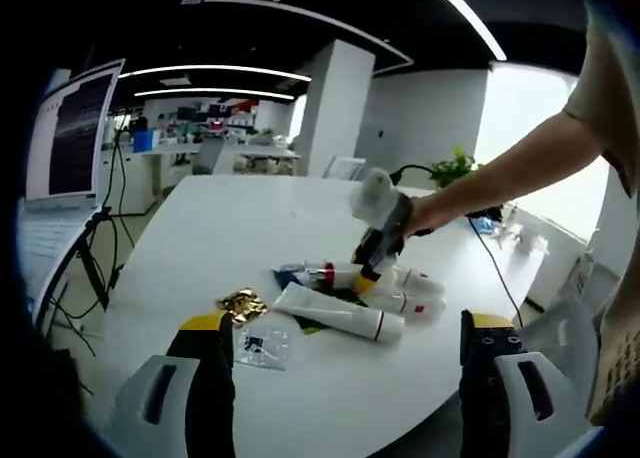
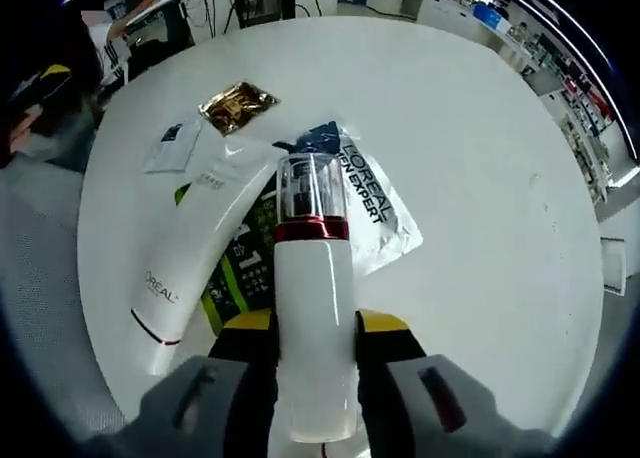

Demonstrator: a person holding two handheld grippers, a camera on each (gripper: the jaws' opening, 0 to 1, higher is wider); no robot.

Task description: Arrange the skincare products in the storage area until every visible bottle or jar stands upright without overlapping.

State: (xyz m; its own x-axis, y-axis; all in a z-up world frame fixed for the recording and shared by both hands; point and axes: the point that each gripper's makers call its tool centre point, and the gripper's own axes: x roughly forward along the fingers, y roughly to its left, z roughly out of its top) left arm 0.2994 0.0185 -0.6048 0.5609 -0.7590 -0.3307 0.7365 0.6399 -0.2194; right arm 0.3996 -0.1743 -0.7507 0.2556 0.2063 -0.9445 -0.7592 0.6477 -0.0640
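Skincare products lie in a loose pile on the white table [image 1: 220, 228]. My right gripper [image 2: 315, 340] is shut on a white bottle with a red ring and clear cap [image 2: 312, 278], which points away along the jaws. In the left gripper view, a hand holds that right gripper [image 1: 366, 270] low over the pile, at the red-ringed bottle [image 1: 335, 275]. A long white tube [image 1: 335, 313] lies flat, with two white bottles [image 1: 410, 283] on their sides behind it. My left gripper [image 1: 345, 323] stands open, back from the pile near the table's front edge.
A gold sachet [image 1: 241, 304] and a clear sachet [image 1: 262, 346] lie left of the pile. Under the bottle are a white sachet [image 2: 378, 213], a green-black packet [image 2: 240, 273] and the tube [image 2: 195, 248]. A laptop on a stand [image 1: 70, 138] stands left; a cable [image 1: 492, 263] crosses the right side.
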